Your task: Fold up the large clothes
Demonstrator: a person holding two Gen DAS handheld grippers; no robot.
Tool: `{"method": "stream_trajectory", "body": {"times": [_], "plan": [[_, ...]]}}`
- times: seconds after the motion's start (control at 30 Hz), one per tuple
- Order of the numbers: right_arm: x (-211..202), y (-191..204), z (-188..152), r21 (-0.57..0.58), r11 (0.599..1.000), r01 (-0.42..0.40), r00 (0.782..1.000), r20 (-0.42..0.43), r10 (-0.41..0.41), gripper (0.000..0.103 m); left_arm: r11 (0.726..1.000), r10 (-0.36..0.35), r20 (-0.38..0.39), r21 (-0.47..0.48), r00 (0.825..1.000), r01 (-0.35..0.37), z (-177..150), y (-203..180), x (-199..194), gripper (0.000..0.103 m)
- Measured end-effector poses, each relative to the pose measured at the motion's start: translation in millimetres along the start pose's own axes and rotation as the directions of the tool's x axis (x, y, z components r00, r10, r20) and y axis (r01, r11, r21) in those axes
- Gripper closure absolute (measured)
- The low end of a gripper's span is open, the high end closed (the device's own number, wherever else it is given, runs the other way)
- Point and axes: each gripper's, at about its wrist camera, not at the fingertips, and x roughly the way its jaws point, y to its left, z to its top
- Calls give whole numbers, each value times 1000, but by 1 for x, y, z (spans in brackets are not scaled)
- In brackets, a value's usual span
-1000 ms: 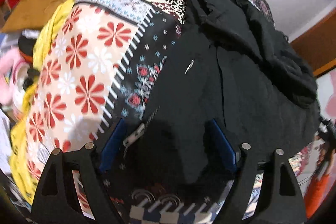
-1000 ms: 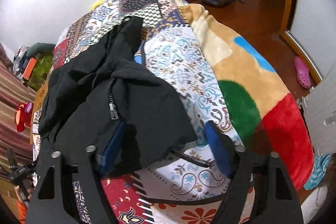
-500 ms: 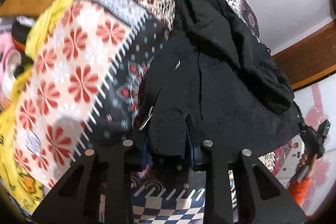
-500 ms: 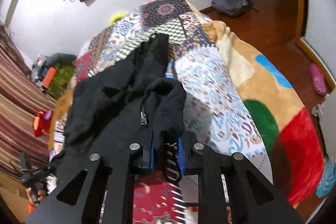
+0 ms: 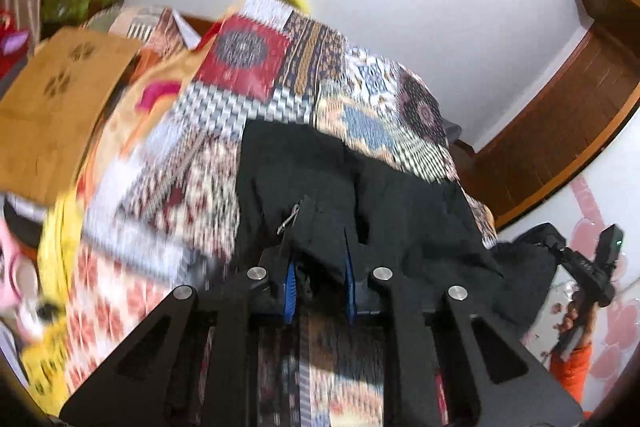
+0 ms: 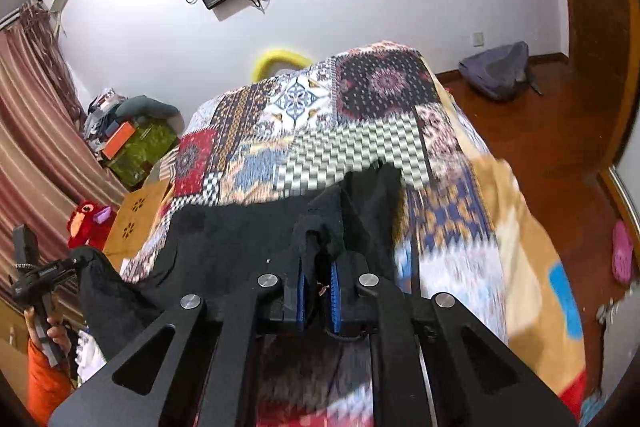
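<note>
Both grippers, left [image 5: 319, 281] and right [image 6: 317, 291], pinch the black jacket's [image 5: 372, 195] near edge, bed [image 6: 352, 131] toward twelve o'clock. The thin bunched fabric could likely slip out, or lifting unevenly might skew the fold.

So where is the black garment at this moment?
The black garment lies on the patchwork quilt, in the middle of both wrist views; the left gripper and right gripper each pinch its near edge.

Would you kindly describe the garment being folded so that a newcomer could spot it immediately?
Find the bed under the patchwork quilt. At its near end lies the black zip-up garment, with both grippers' fingers clamped on its near edge. It is the only plain black thing among the bright patterns.
</note>
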Motion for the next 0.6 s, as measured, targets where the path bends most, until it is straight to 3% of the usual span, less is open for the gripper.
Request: {"method": "stream_trajectory", "body": {"times": [0.17,0.27,0.43,0.6], "plan": [[49,-10,43,-11,997,76,997,-16,-76,95,998,-6,3,-68,1000,6,60,12,52,86],[88,-26,55,19,992,125,991,-55,-124,95,993,37,-12,-108,999,-38,87,29,88,86],[151,-53,52,64,978,197,970,-159,-184,94,983,114,-78,-137,990,-124,102,55,151,86],[194,-66,40,40,965,258,943,-226,-243,93,976,172,-157,-108,972,-190,93,67,206,84]]}}
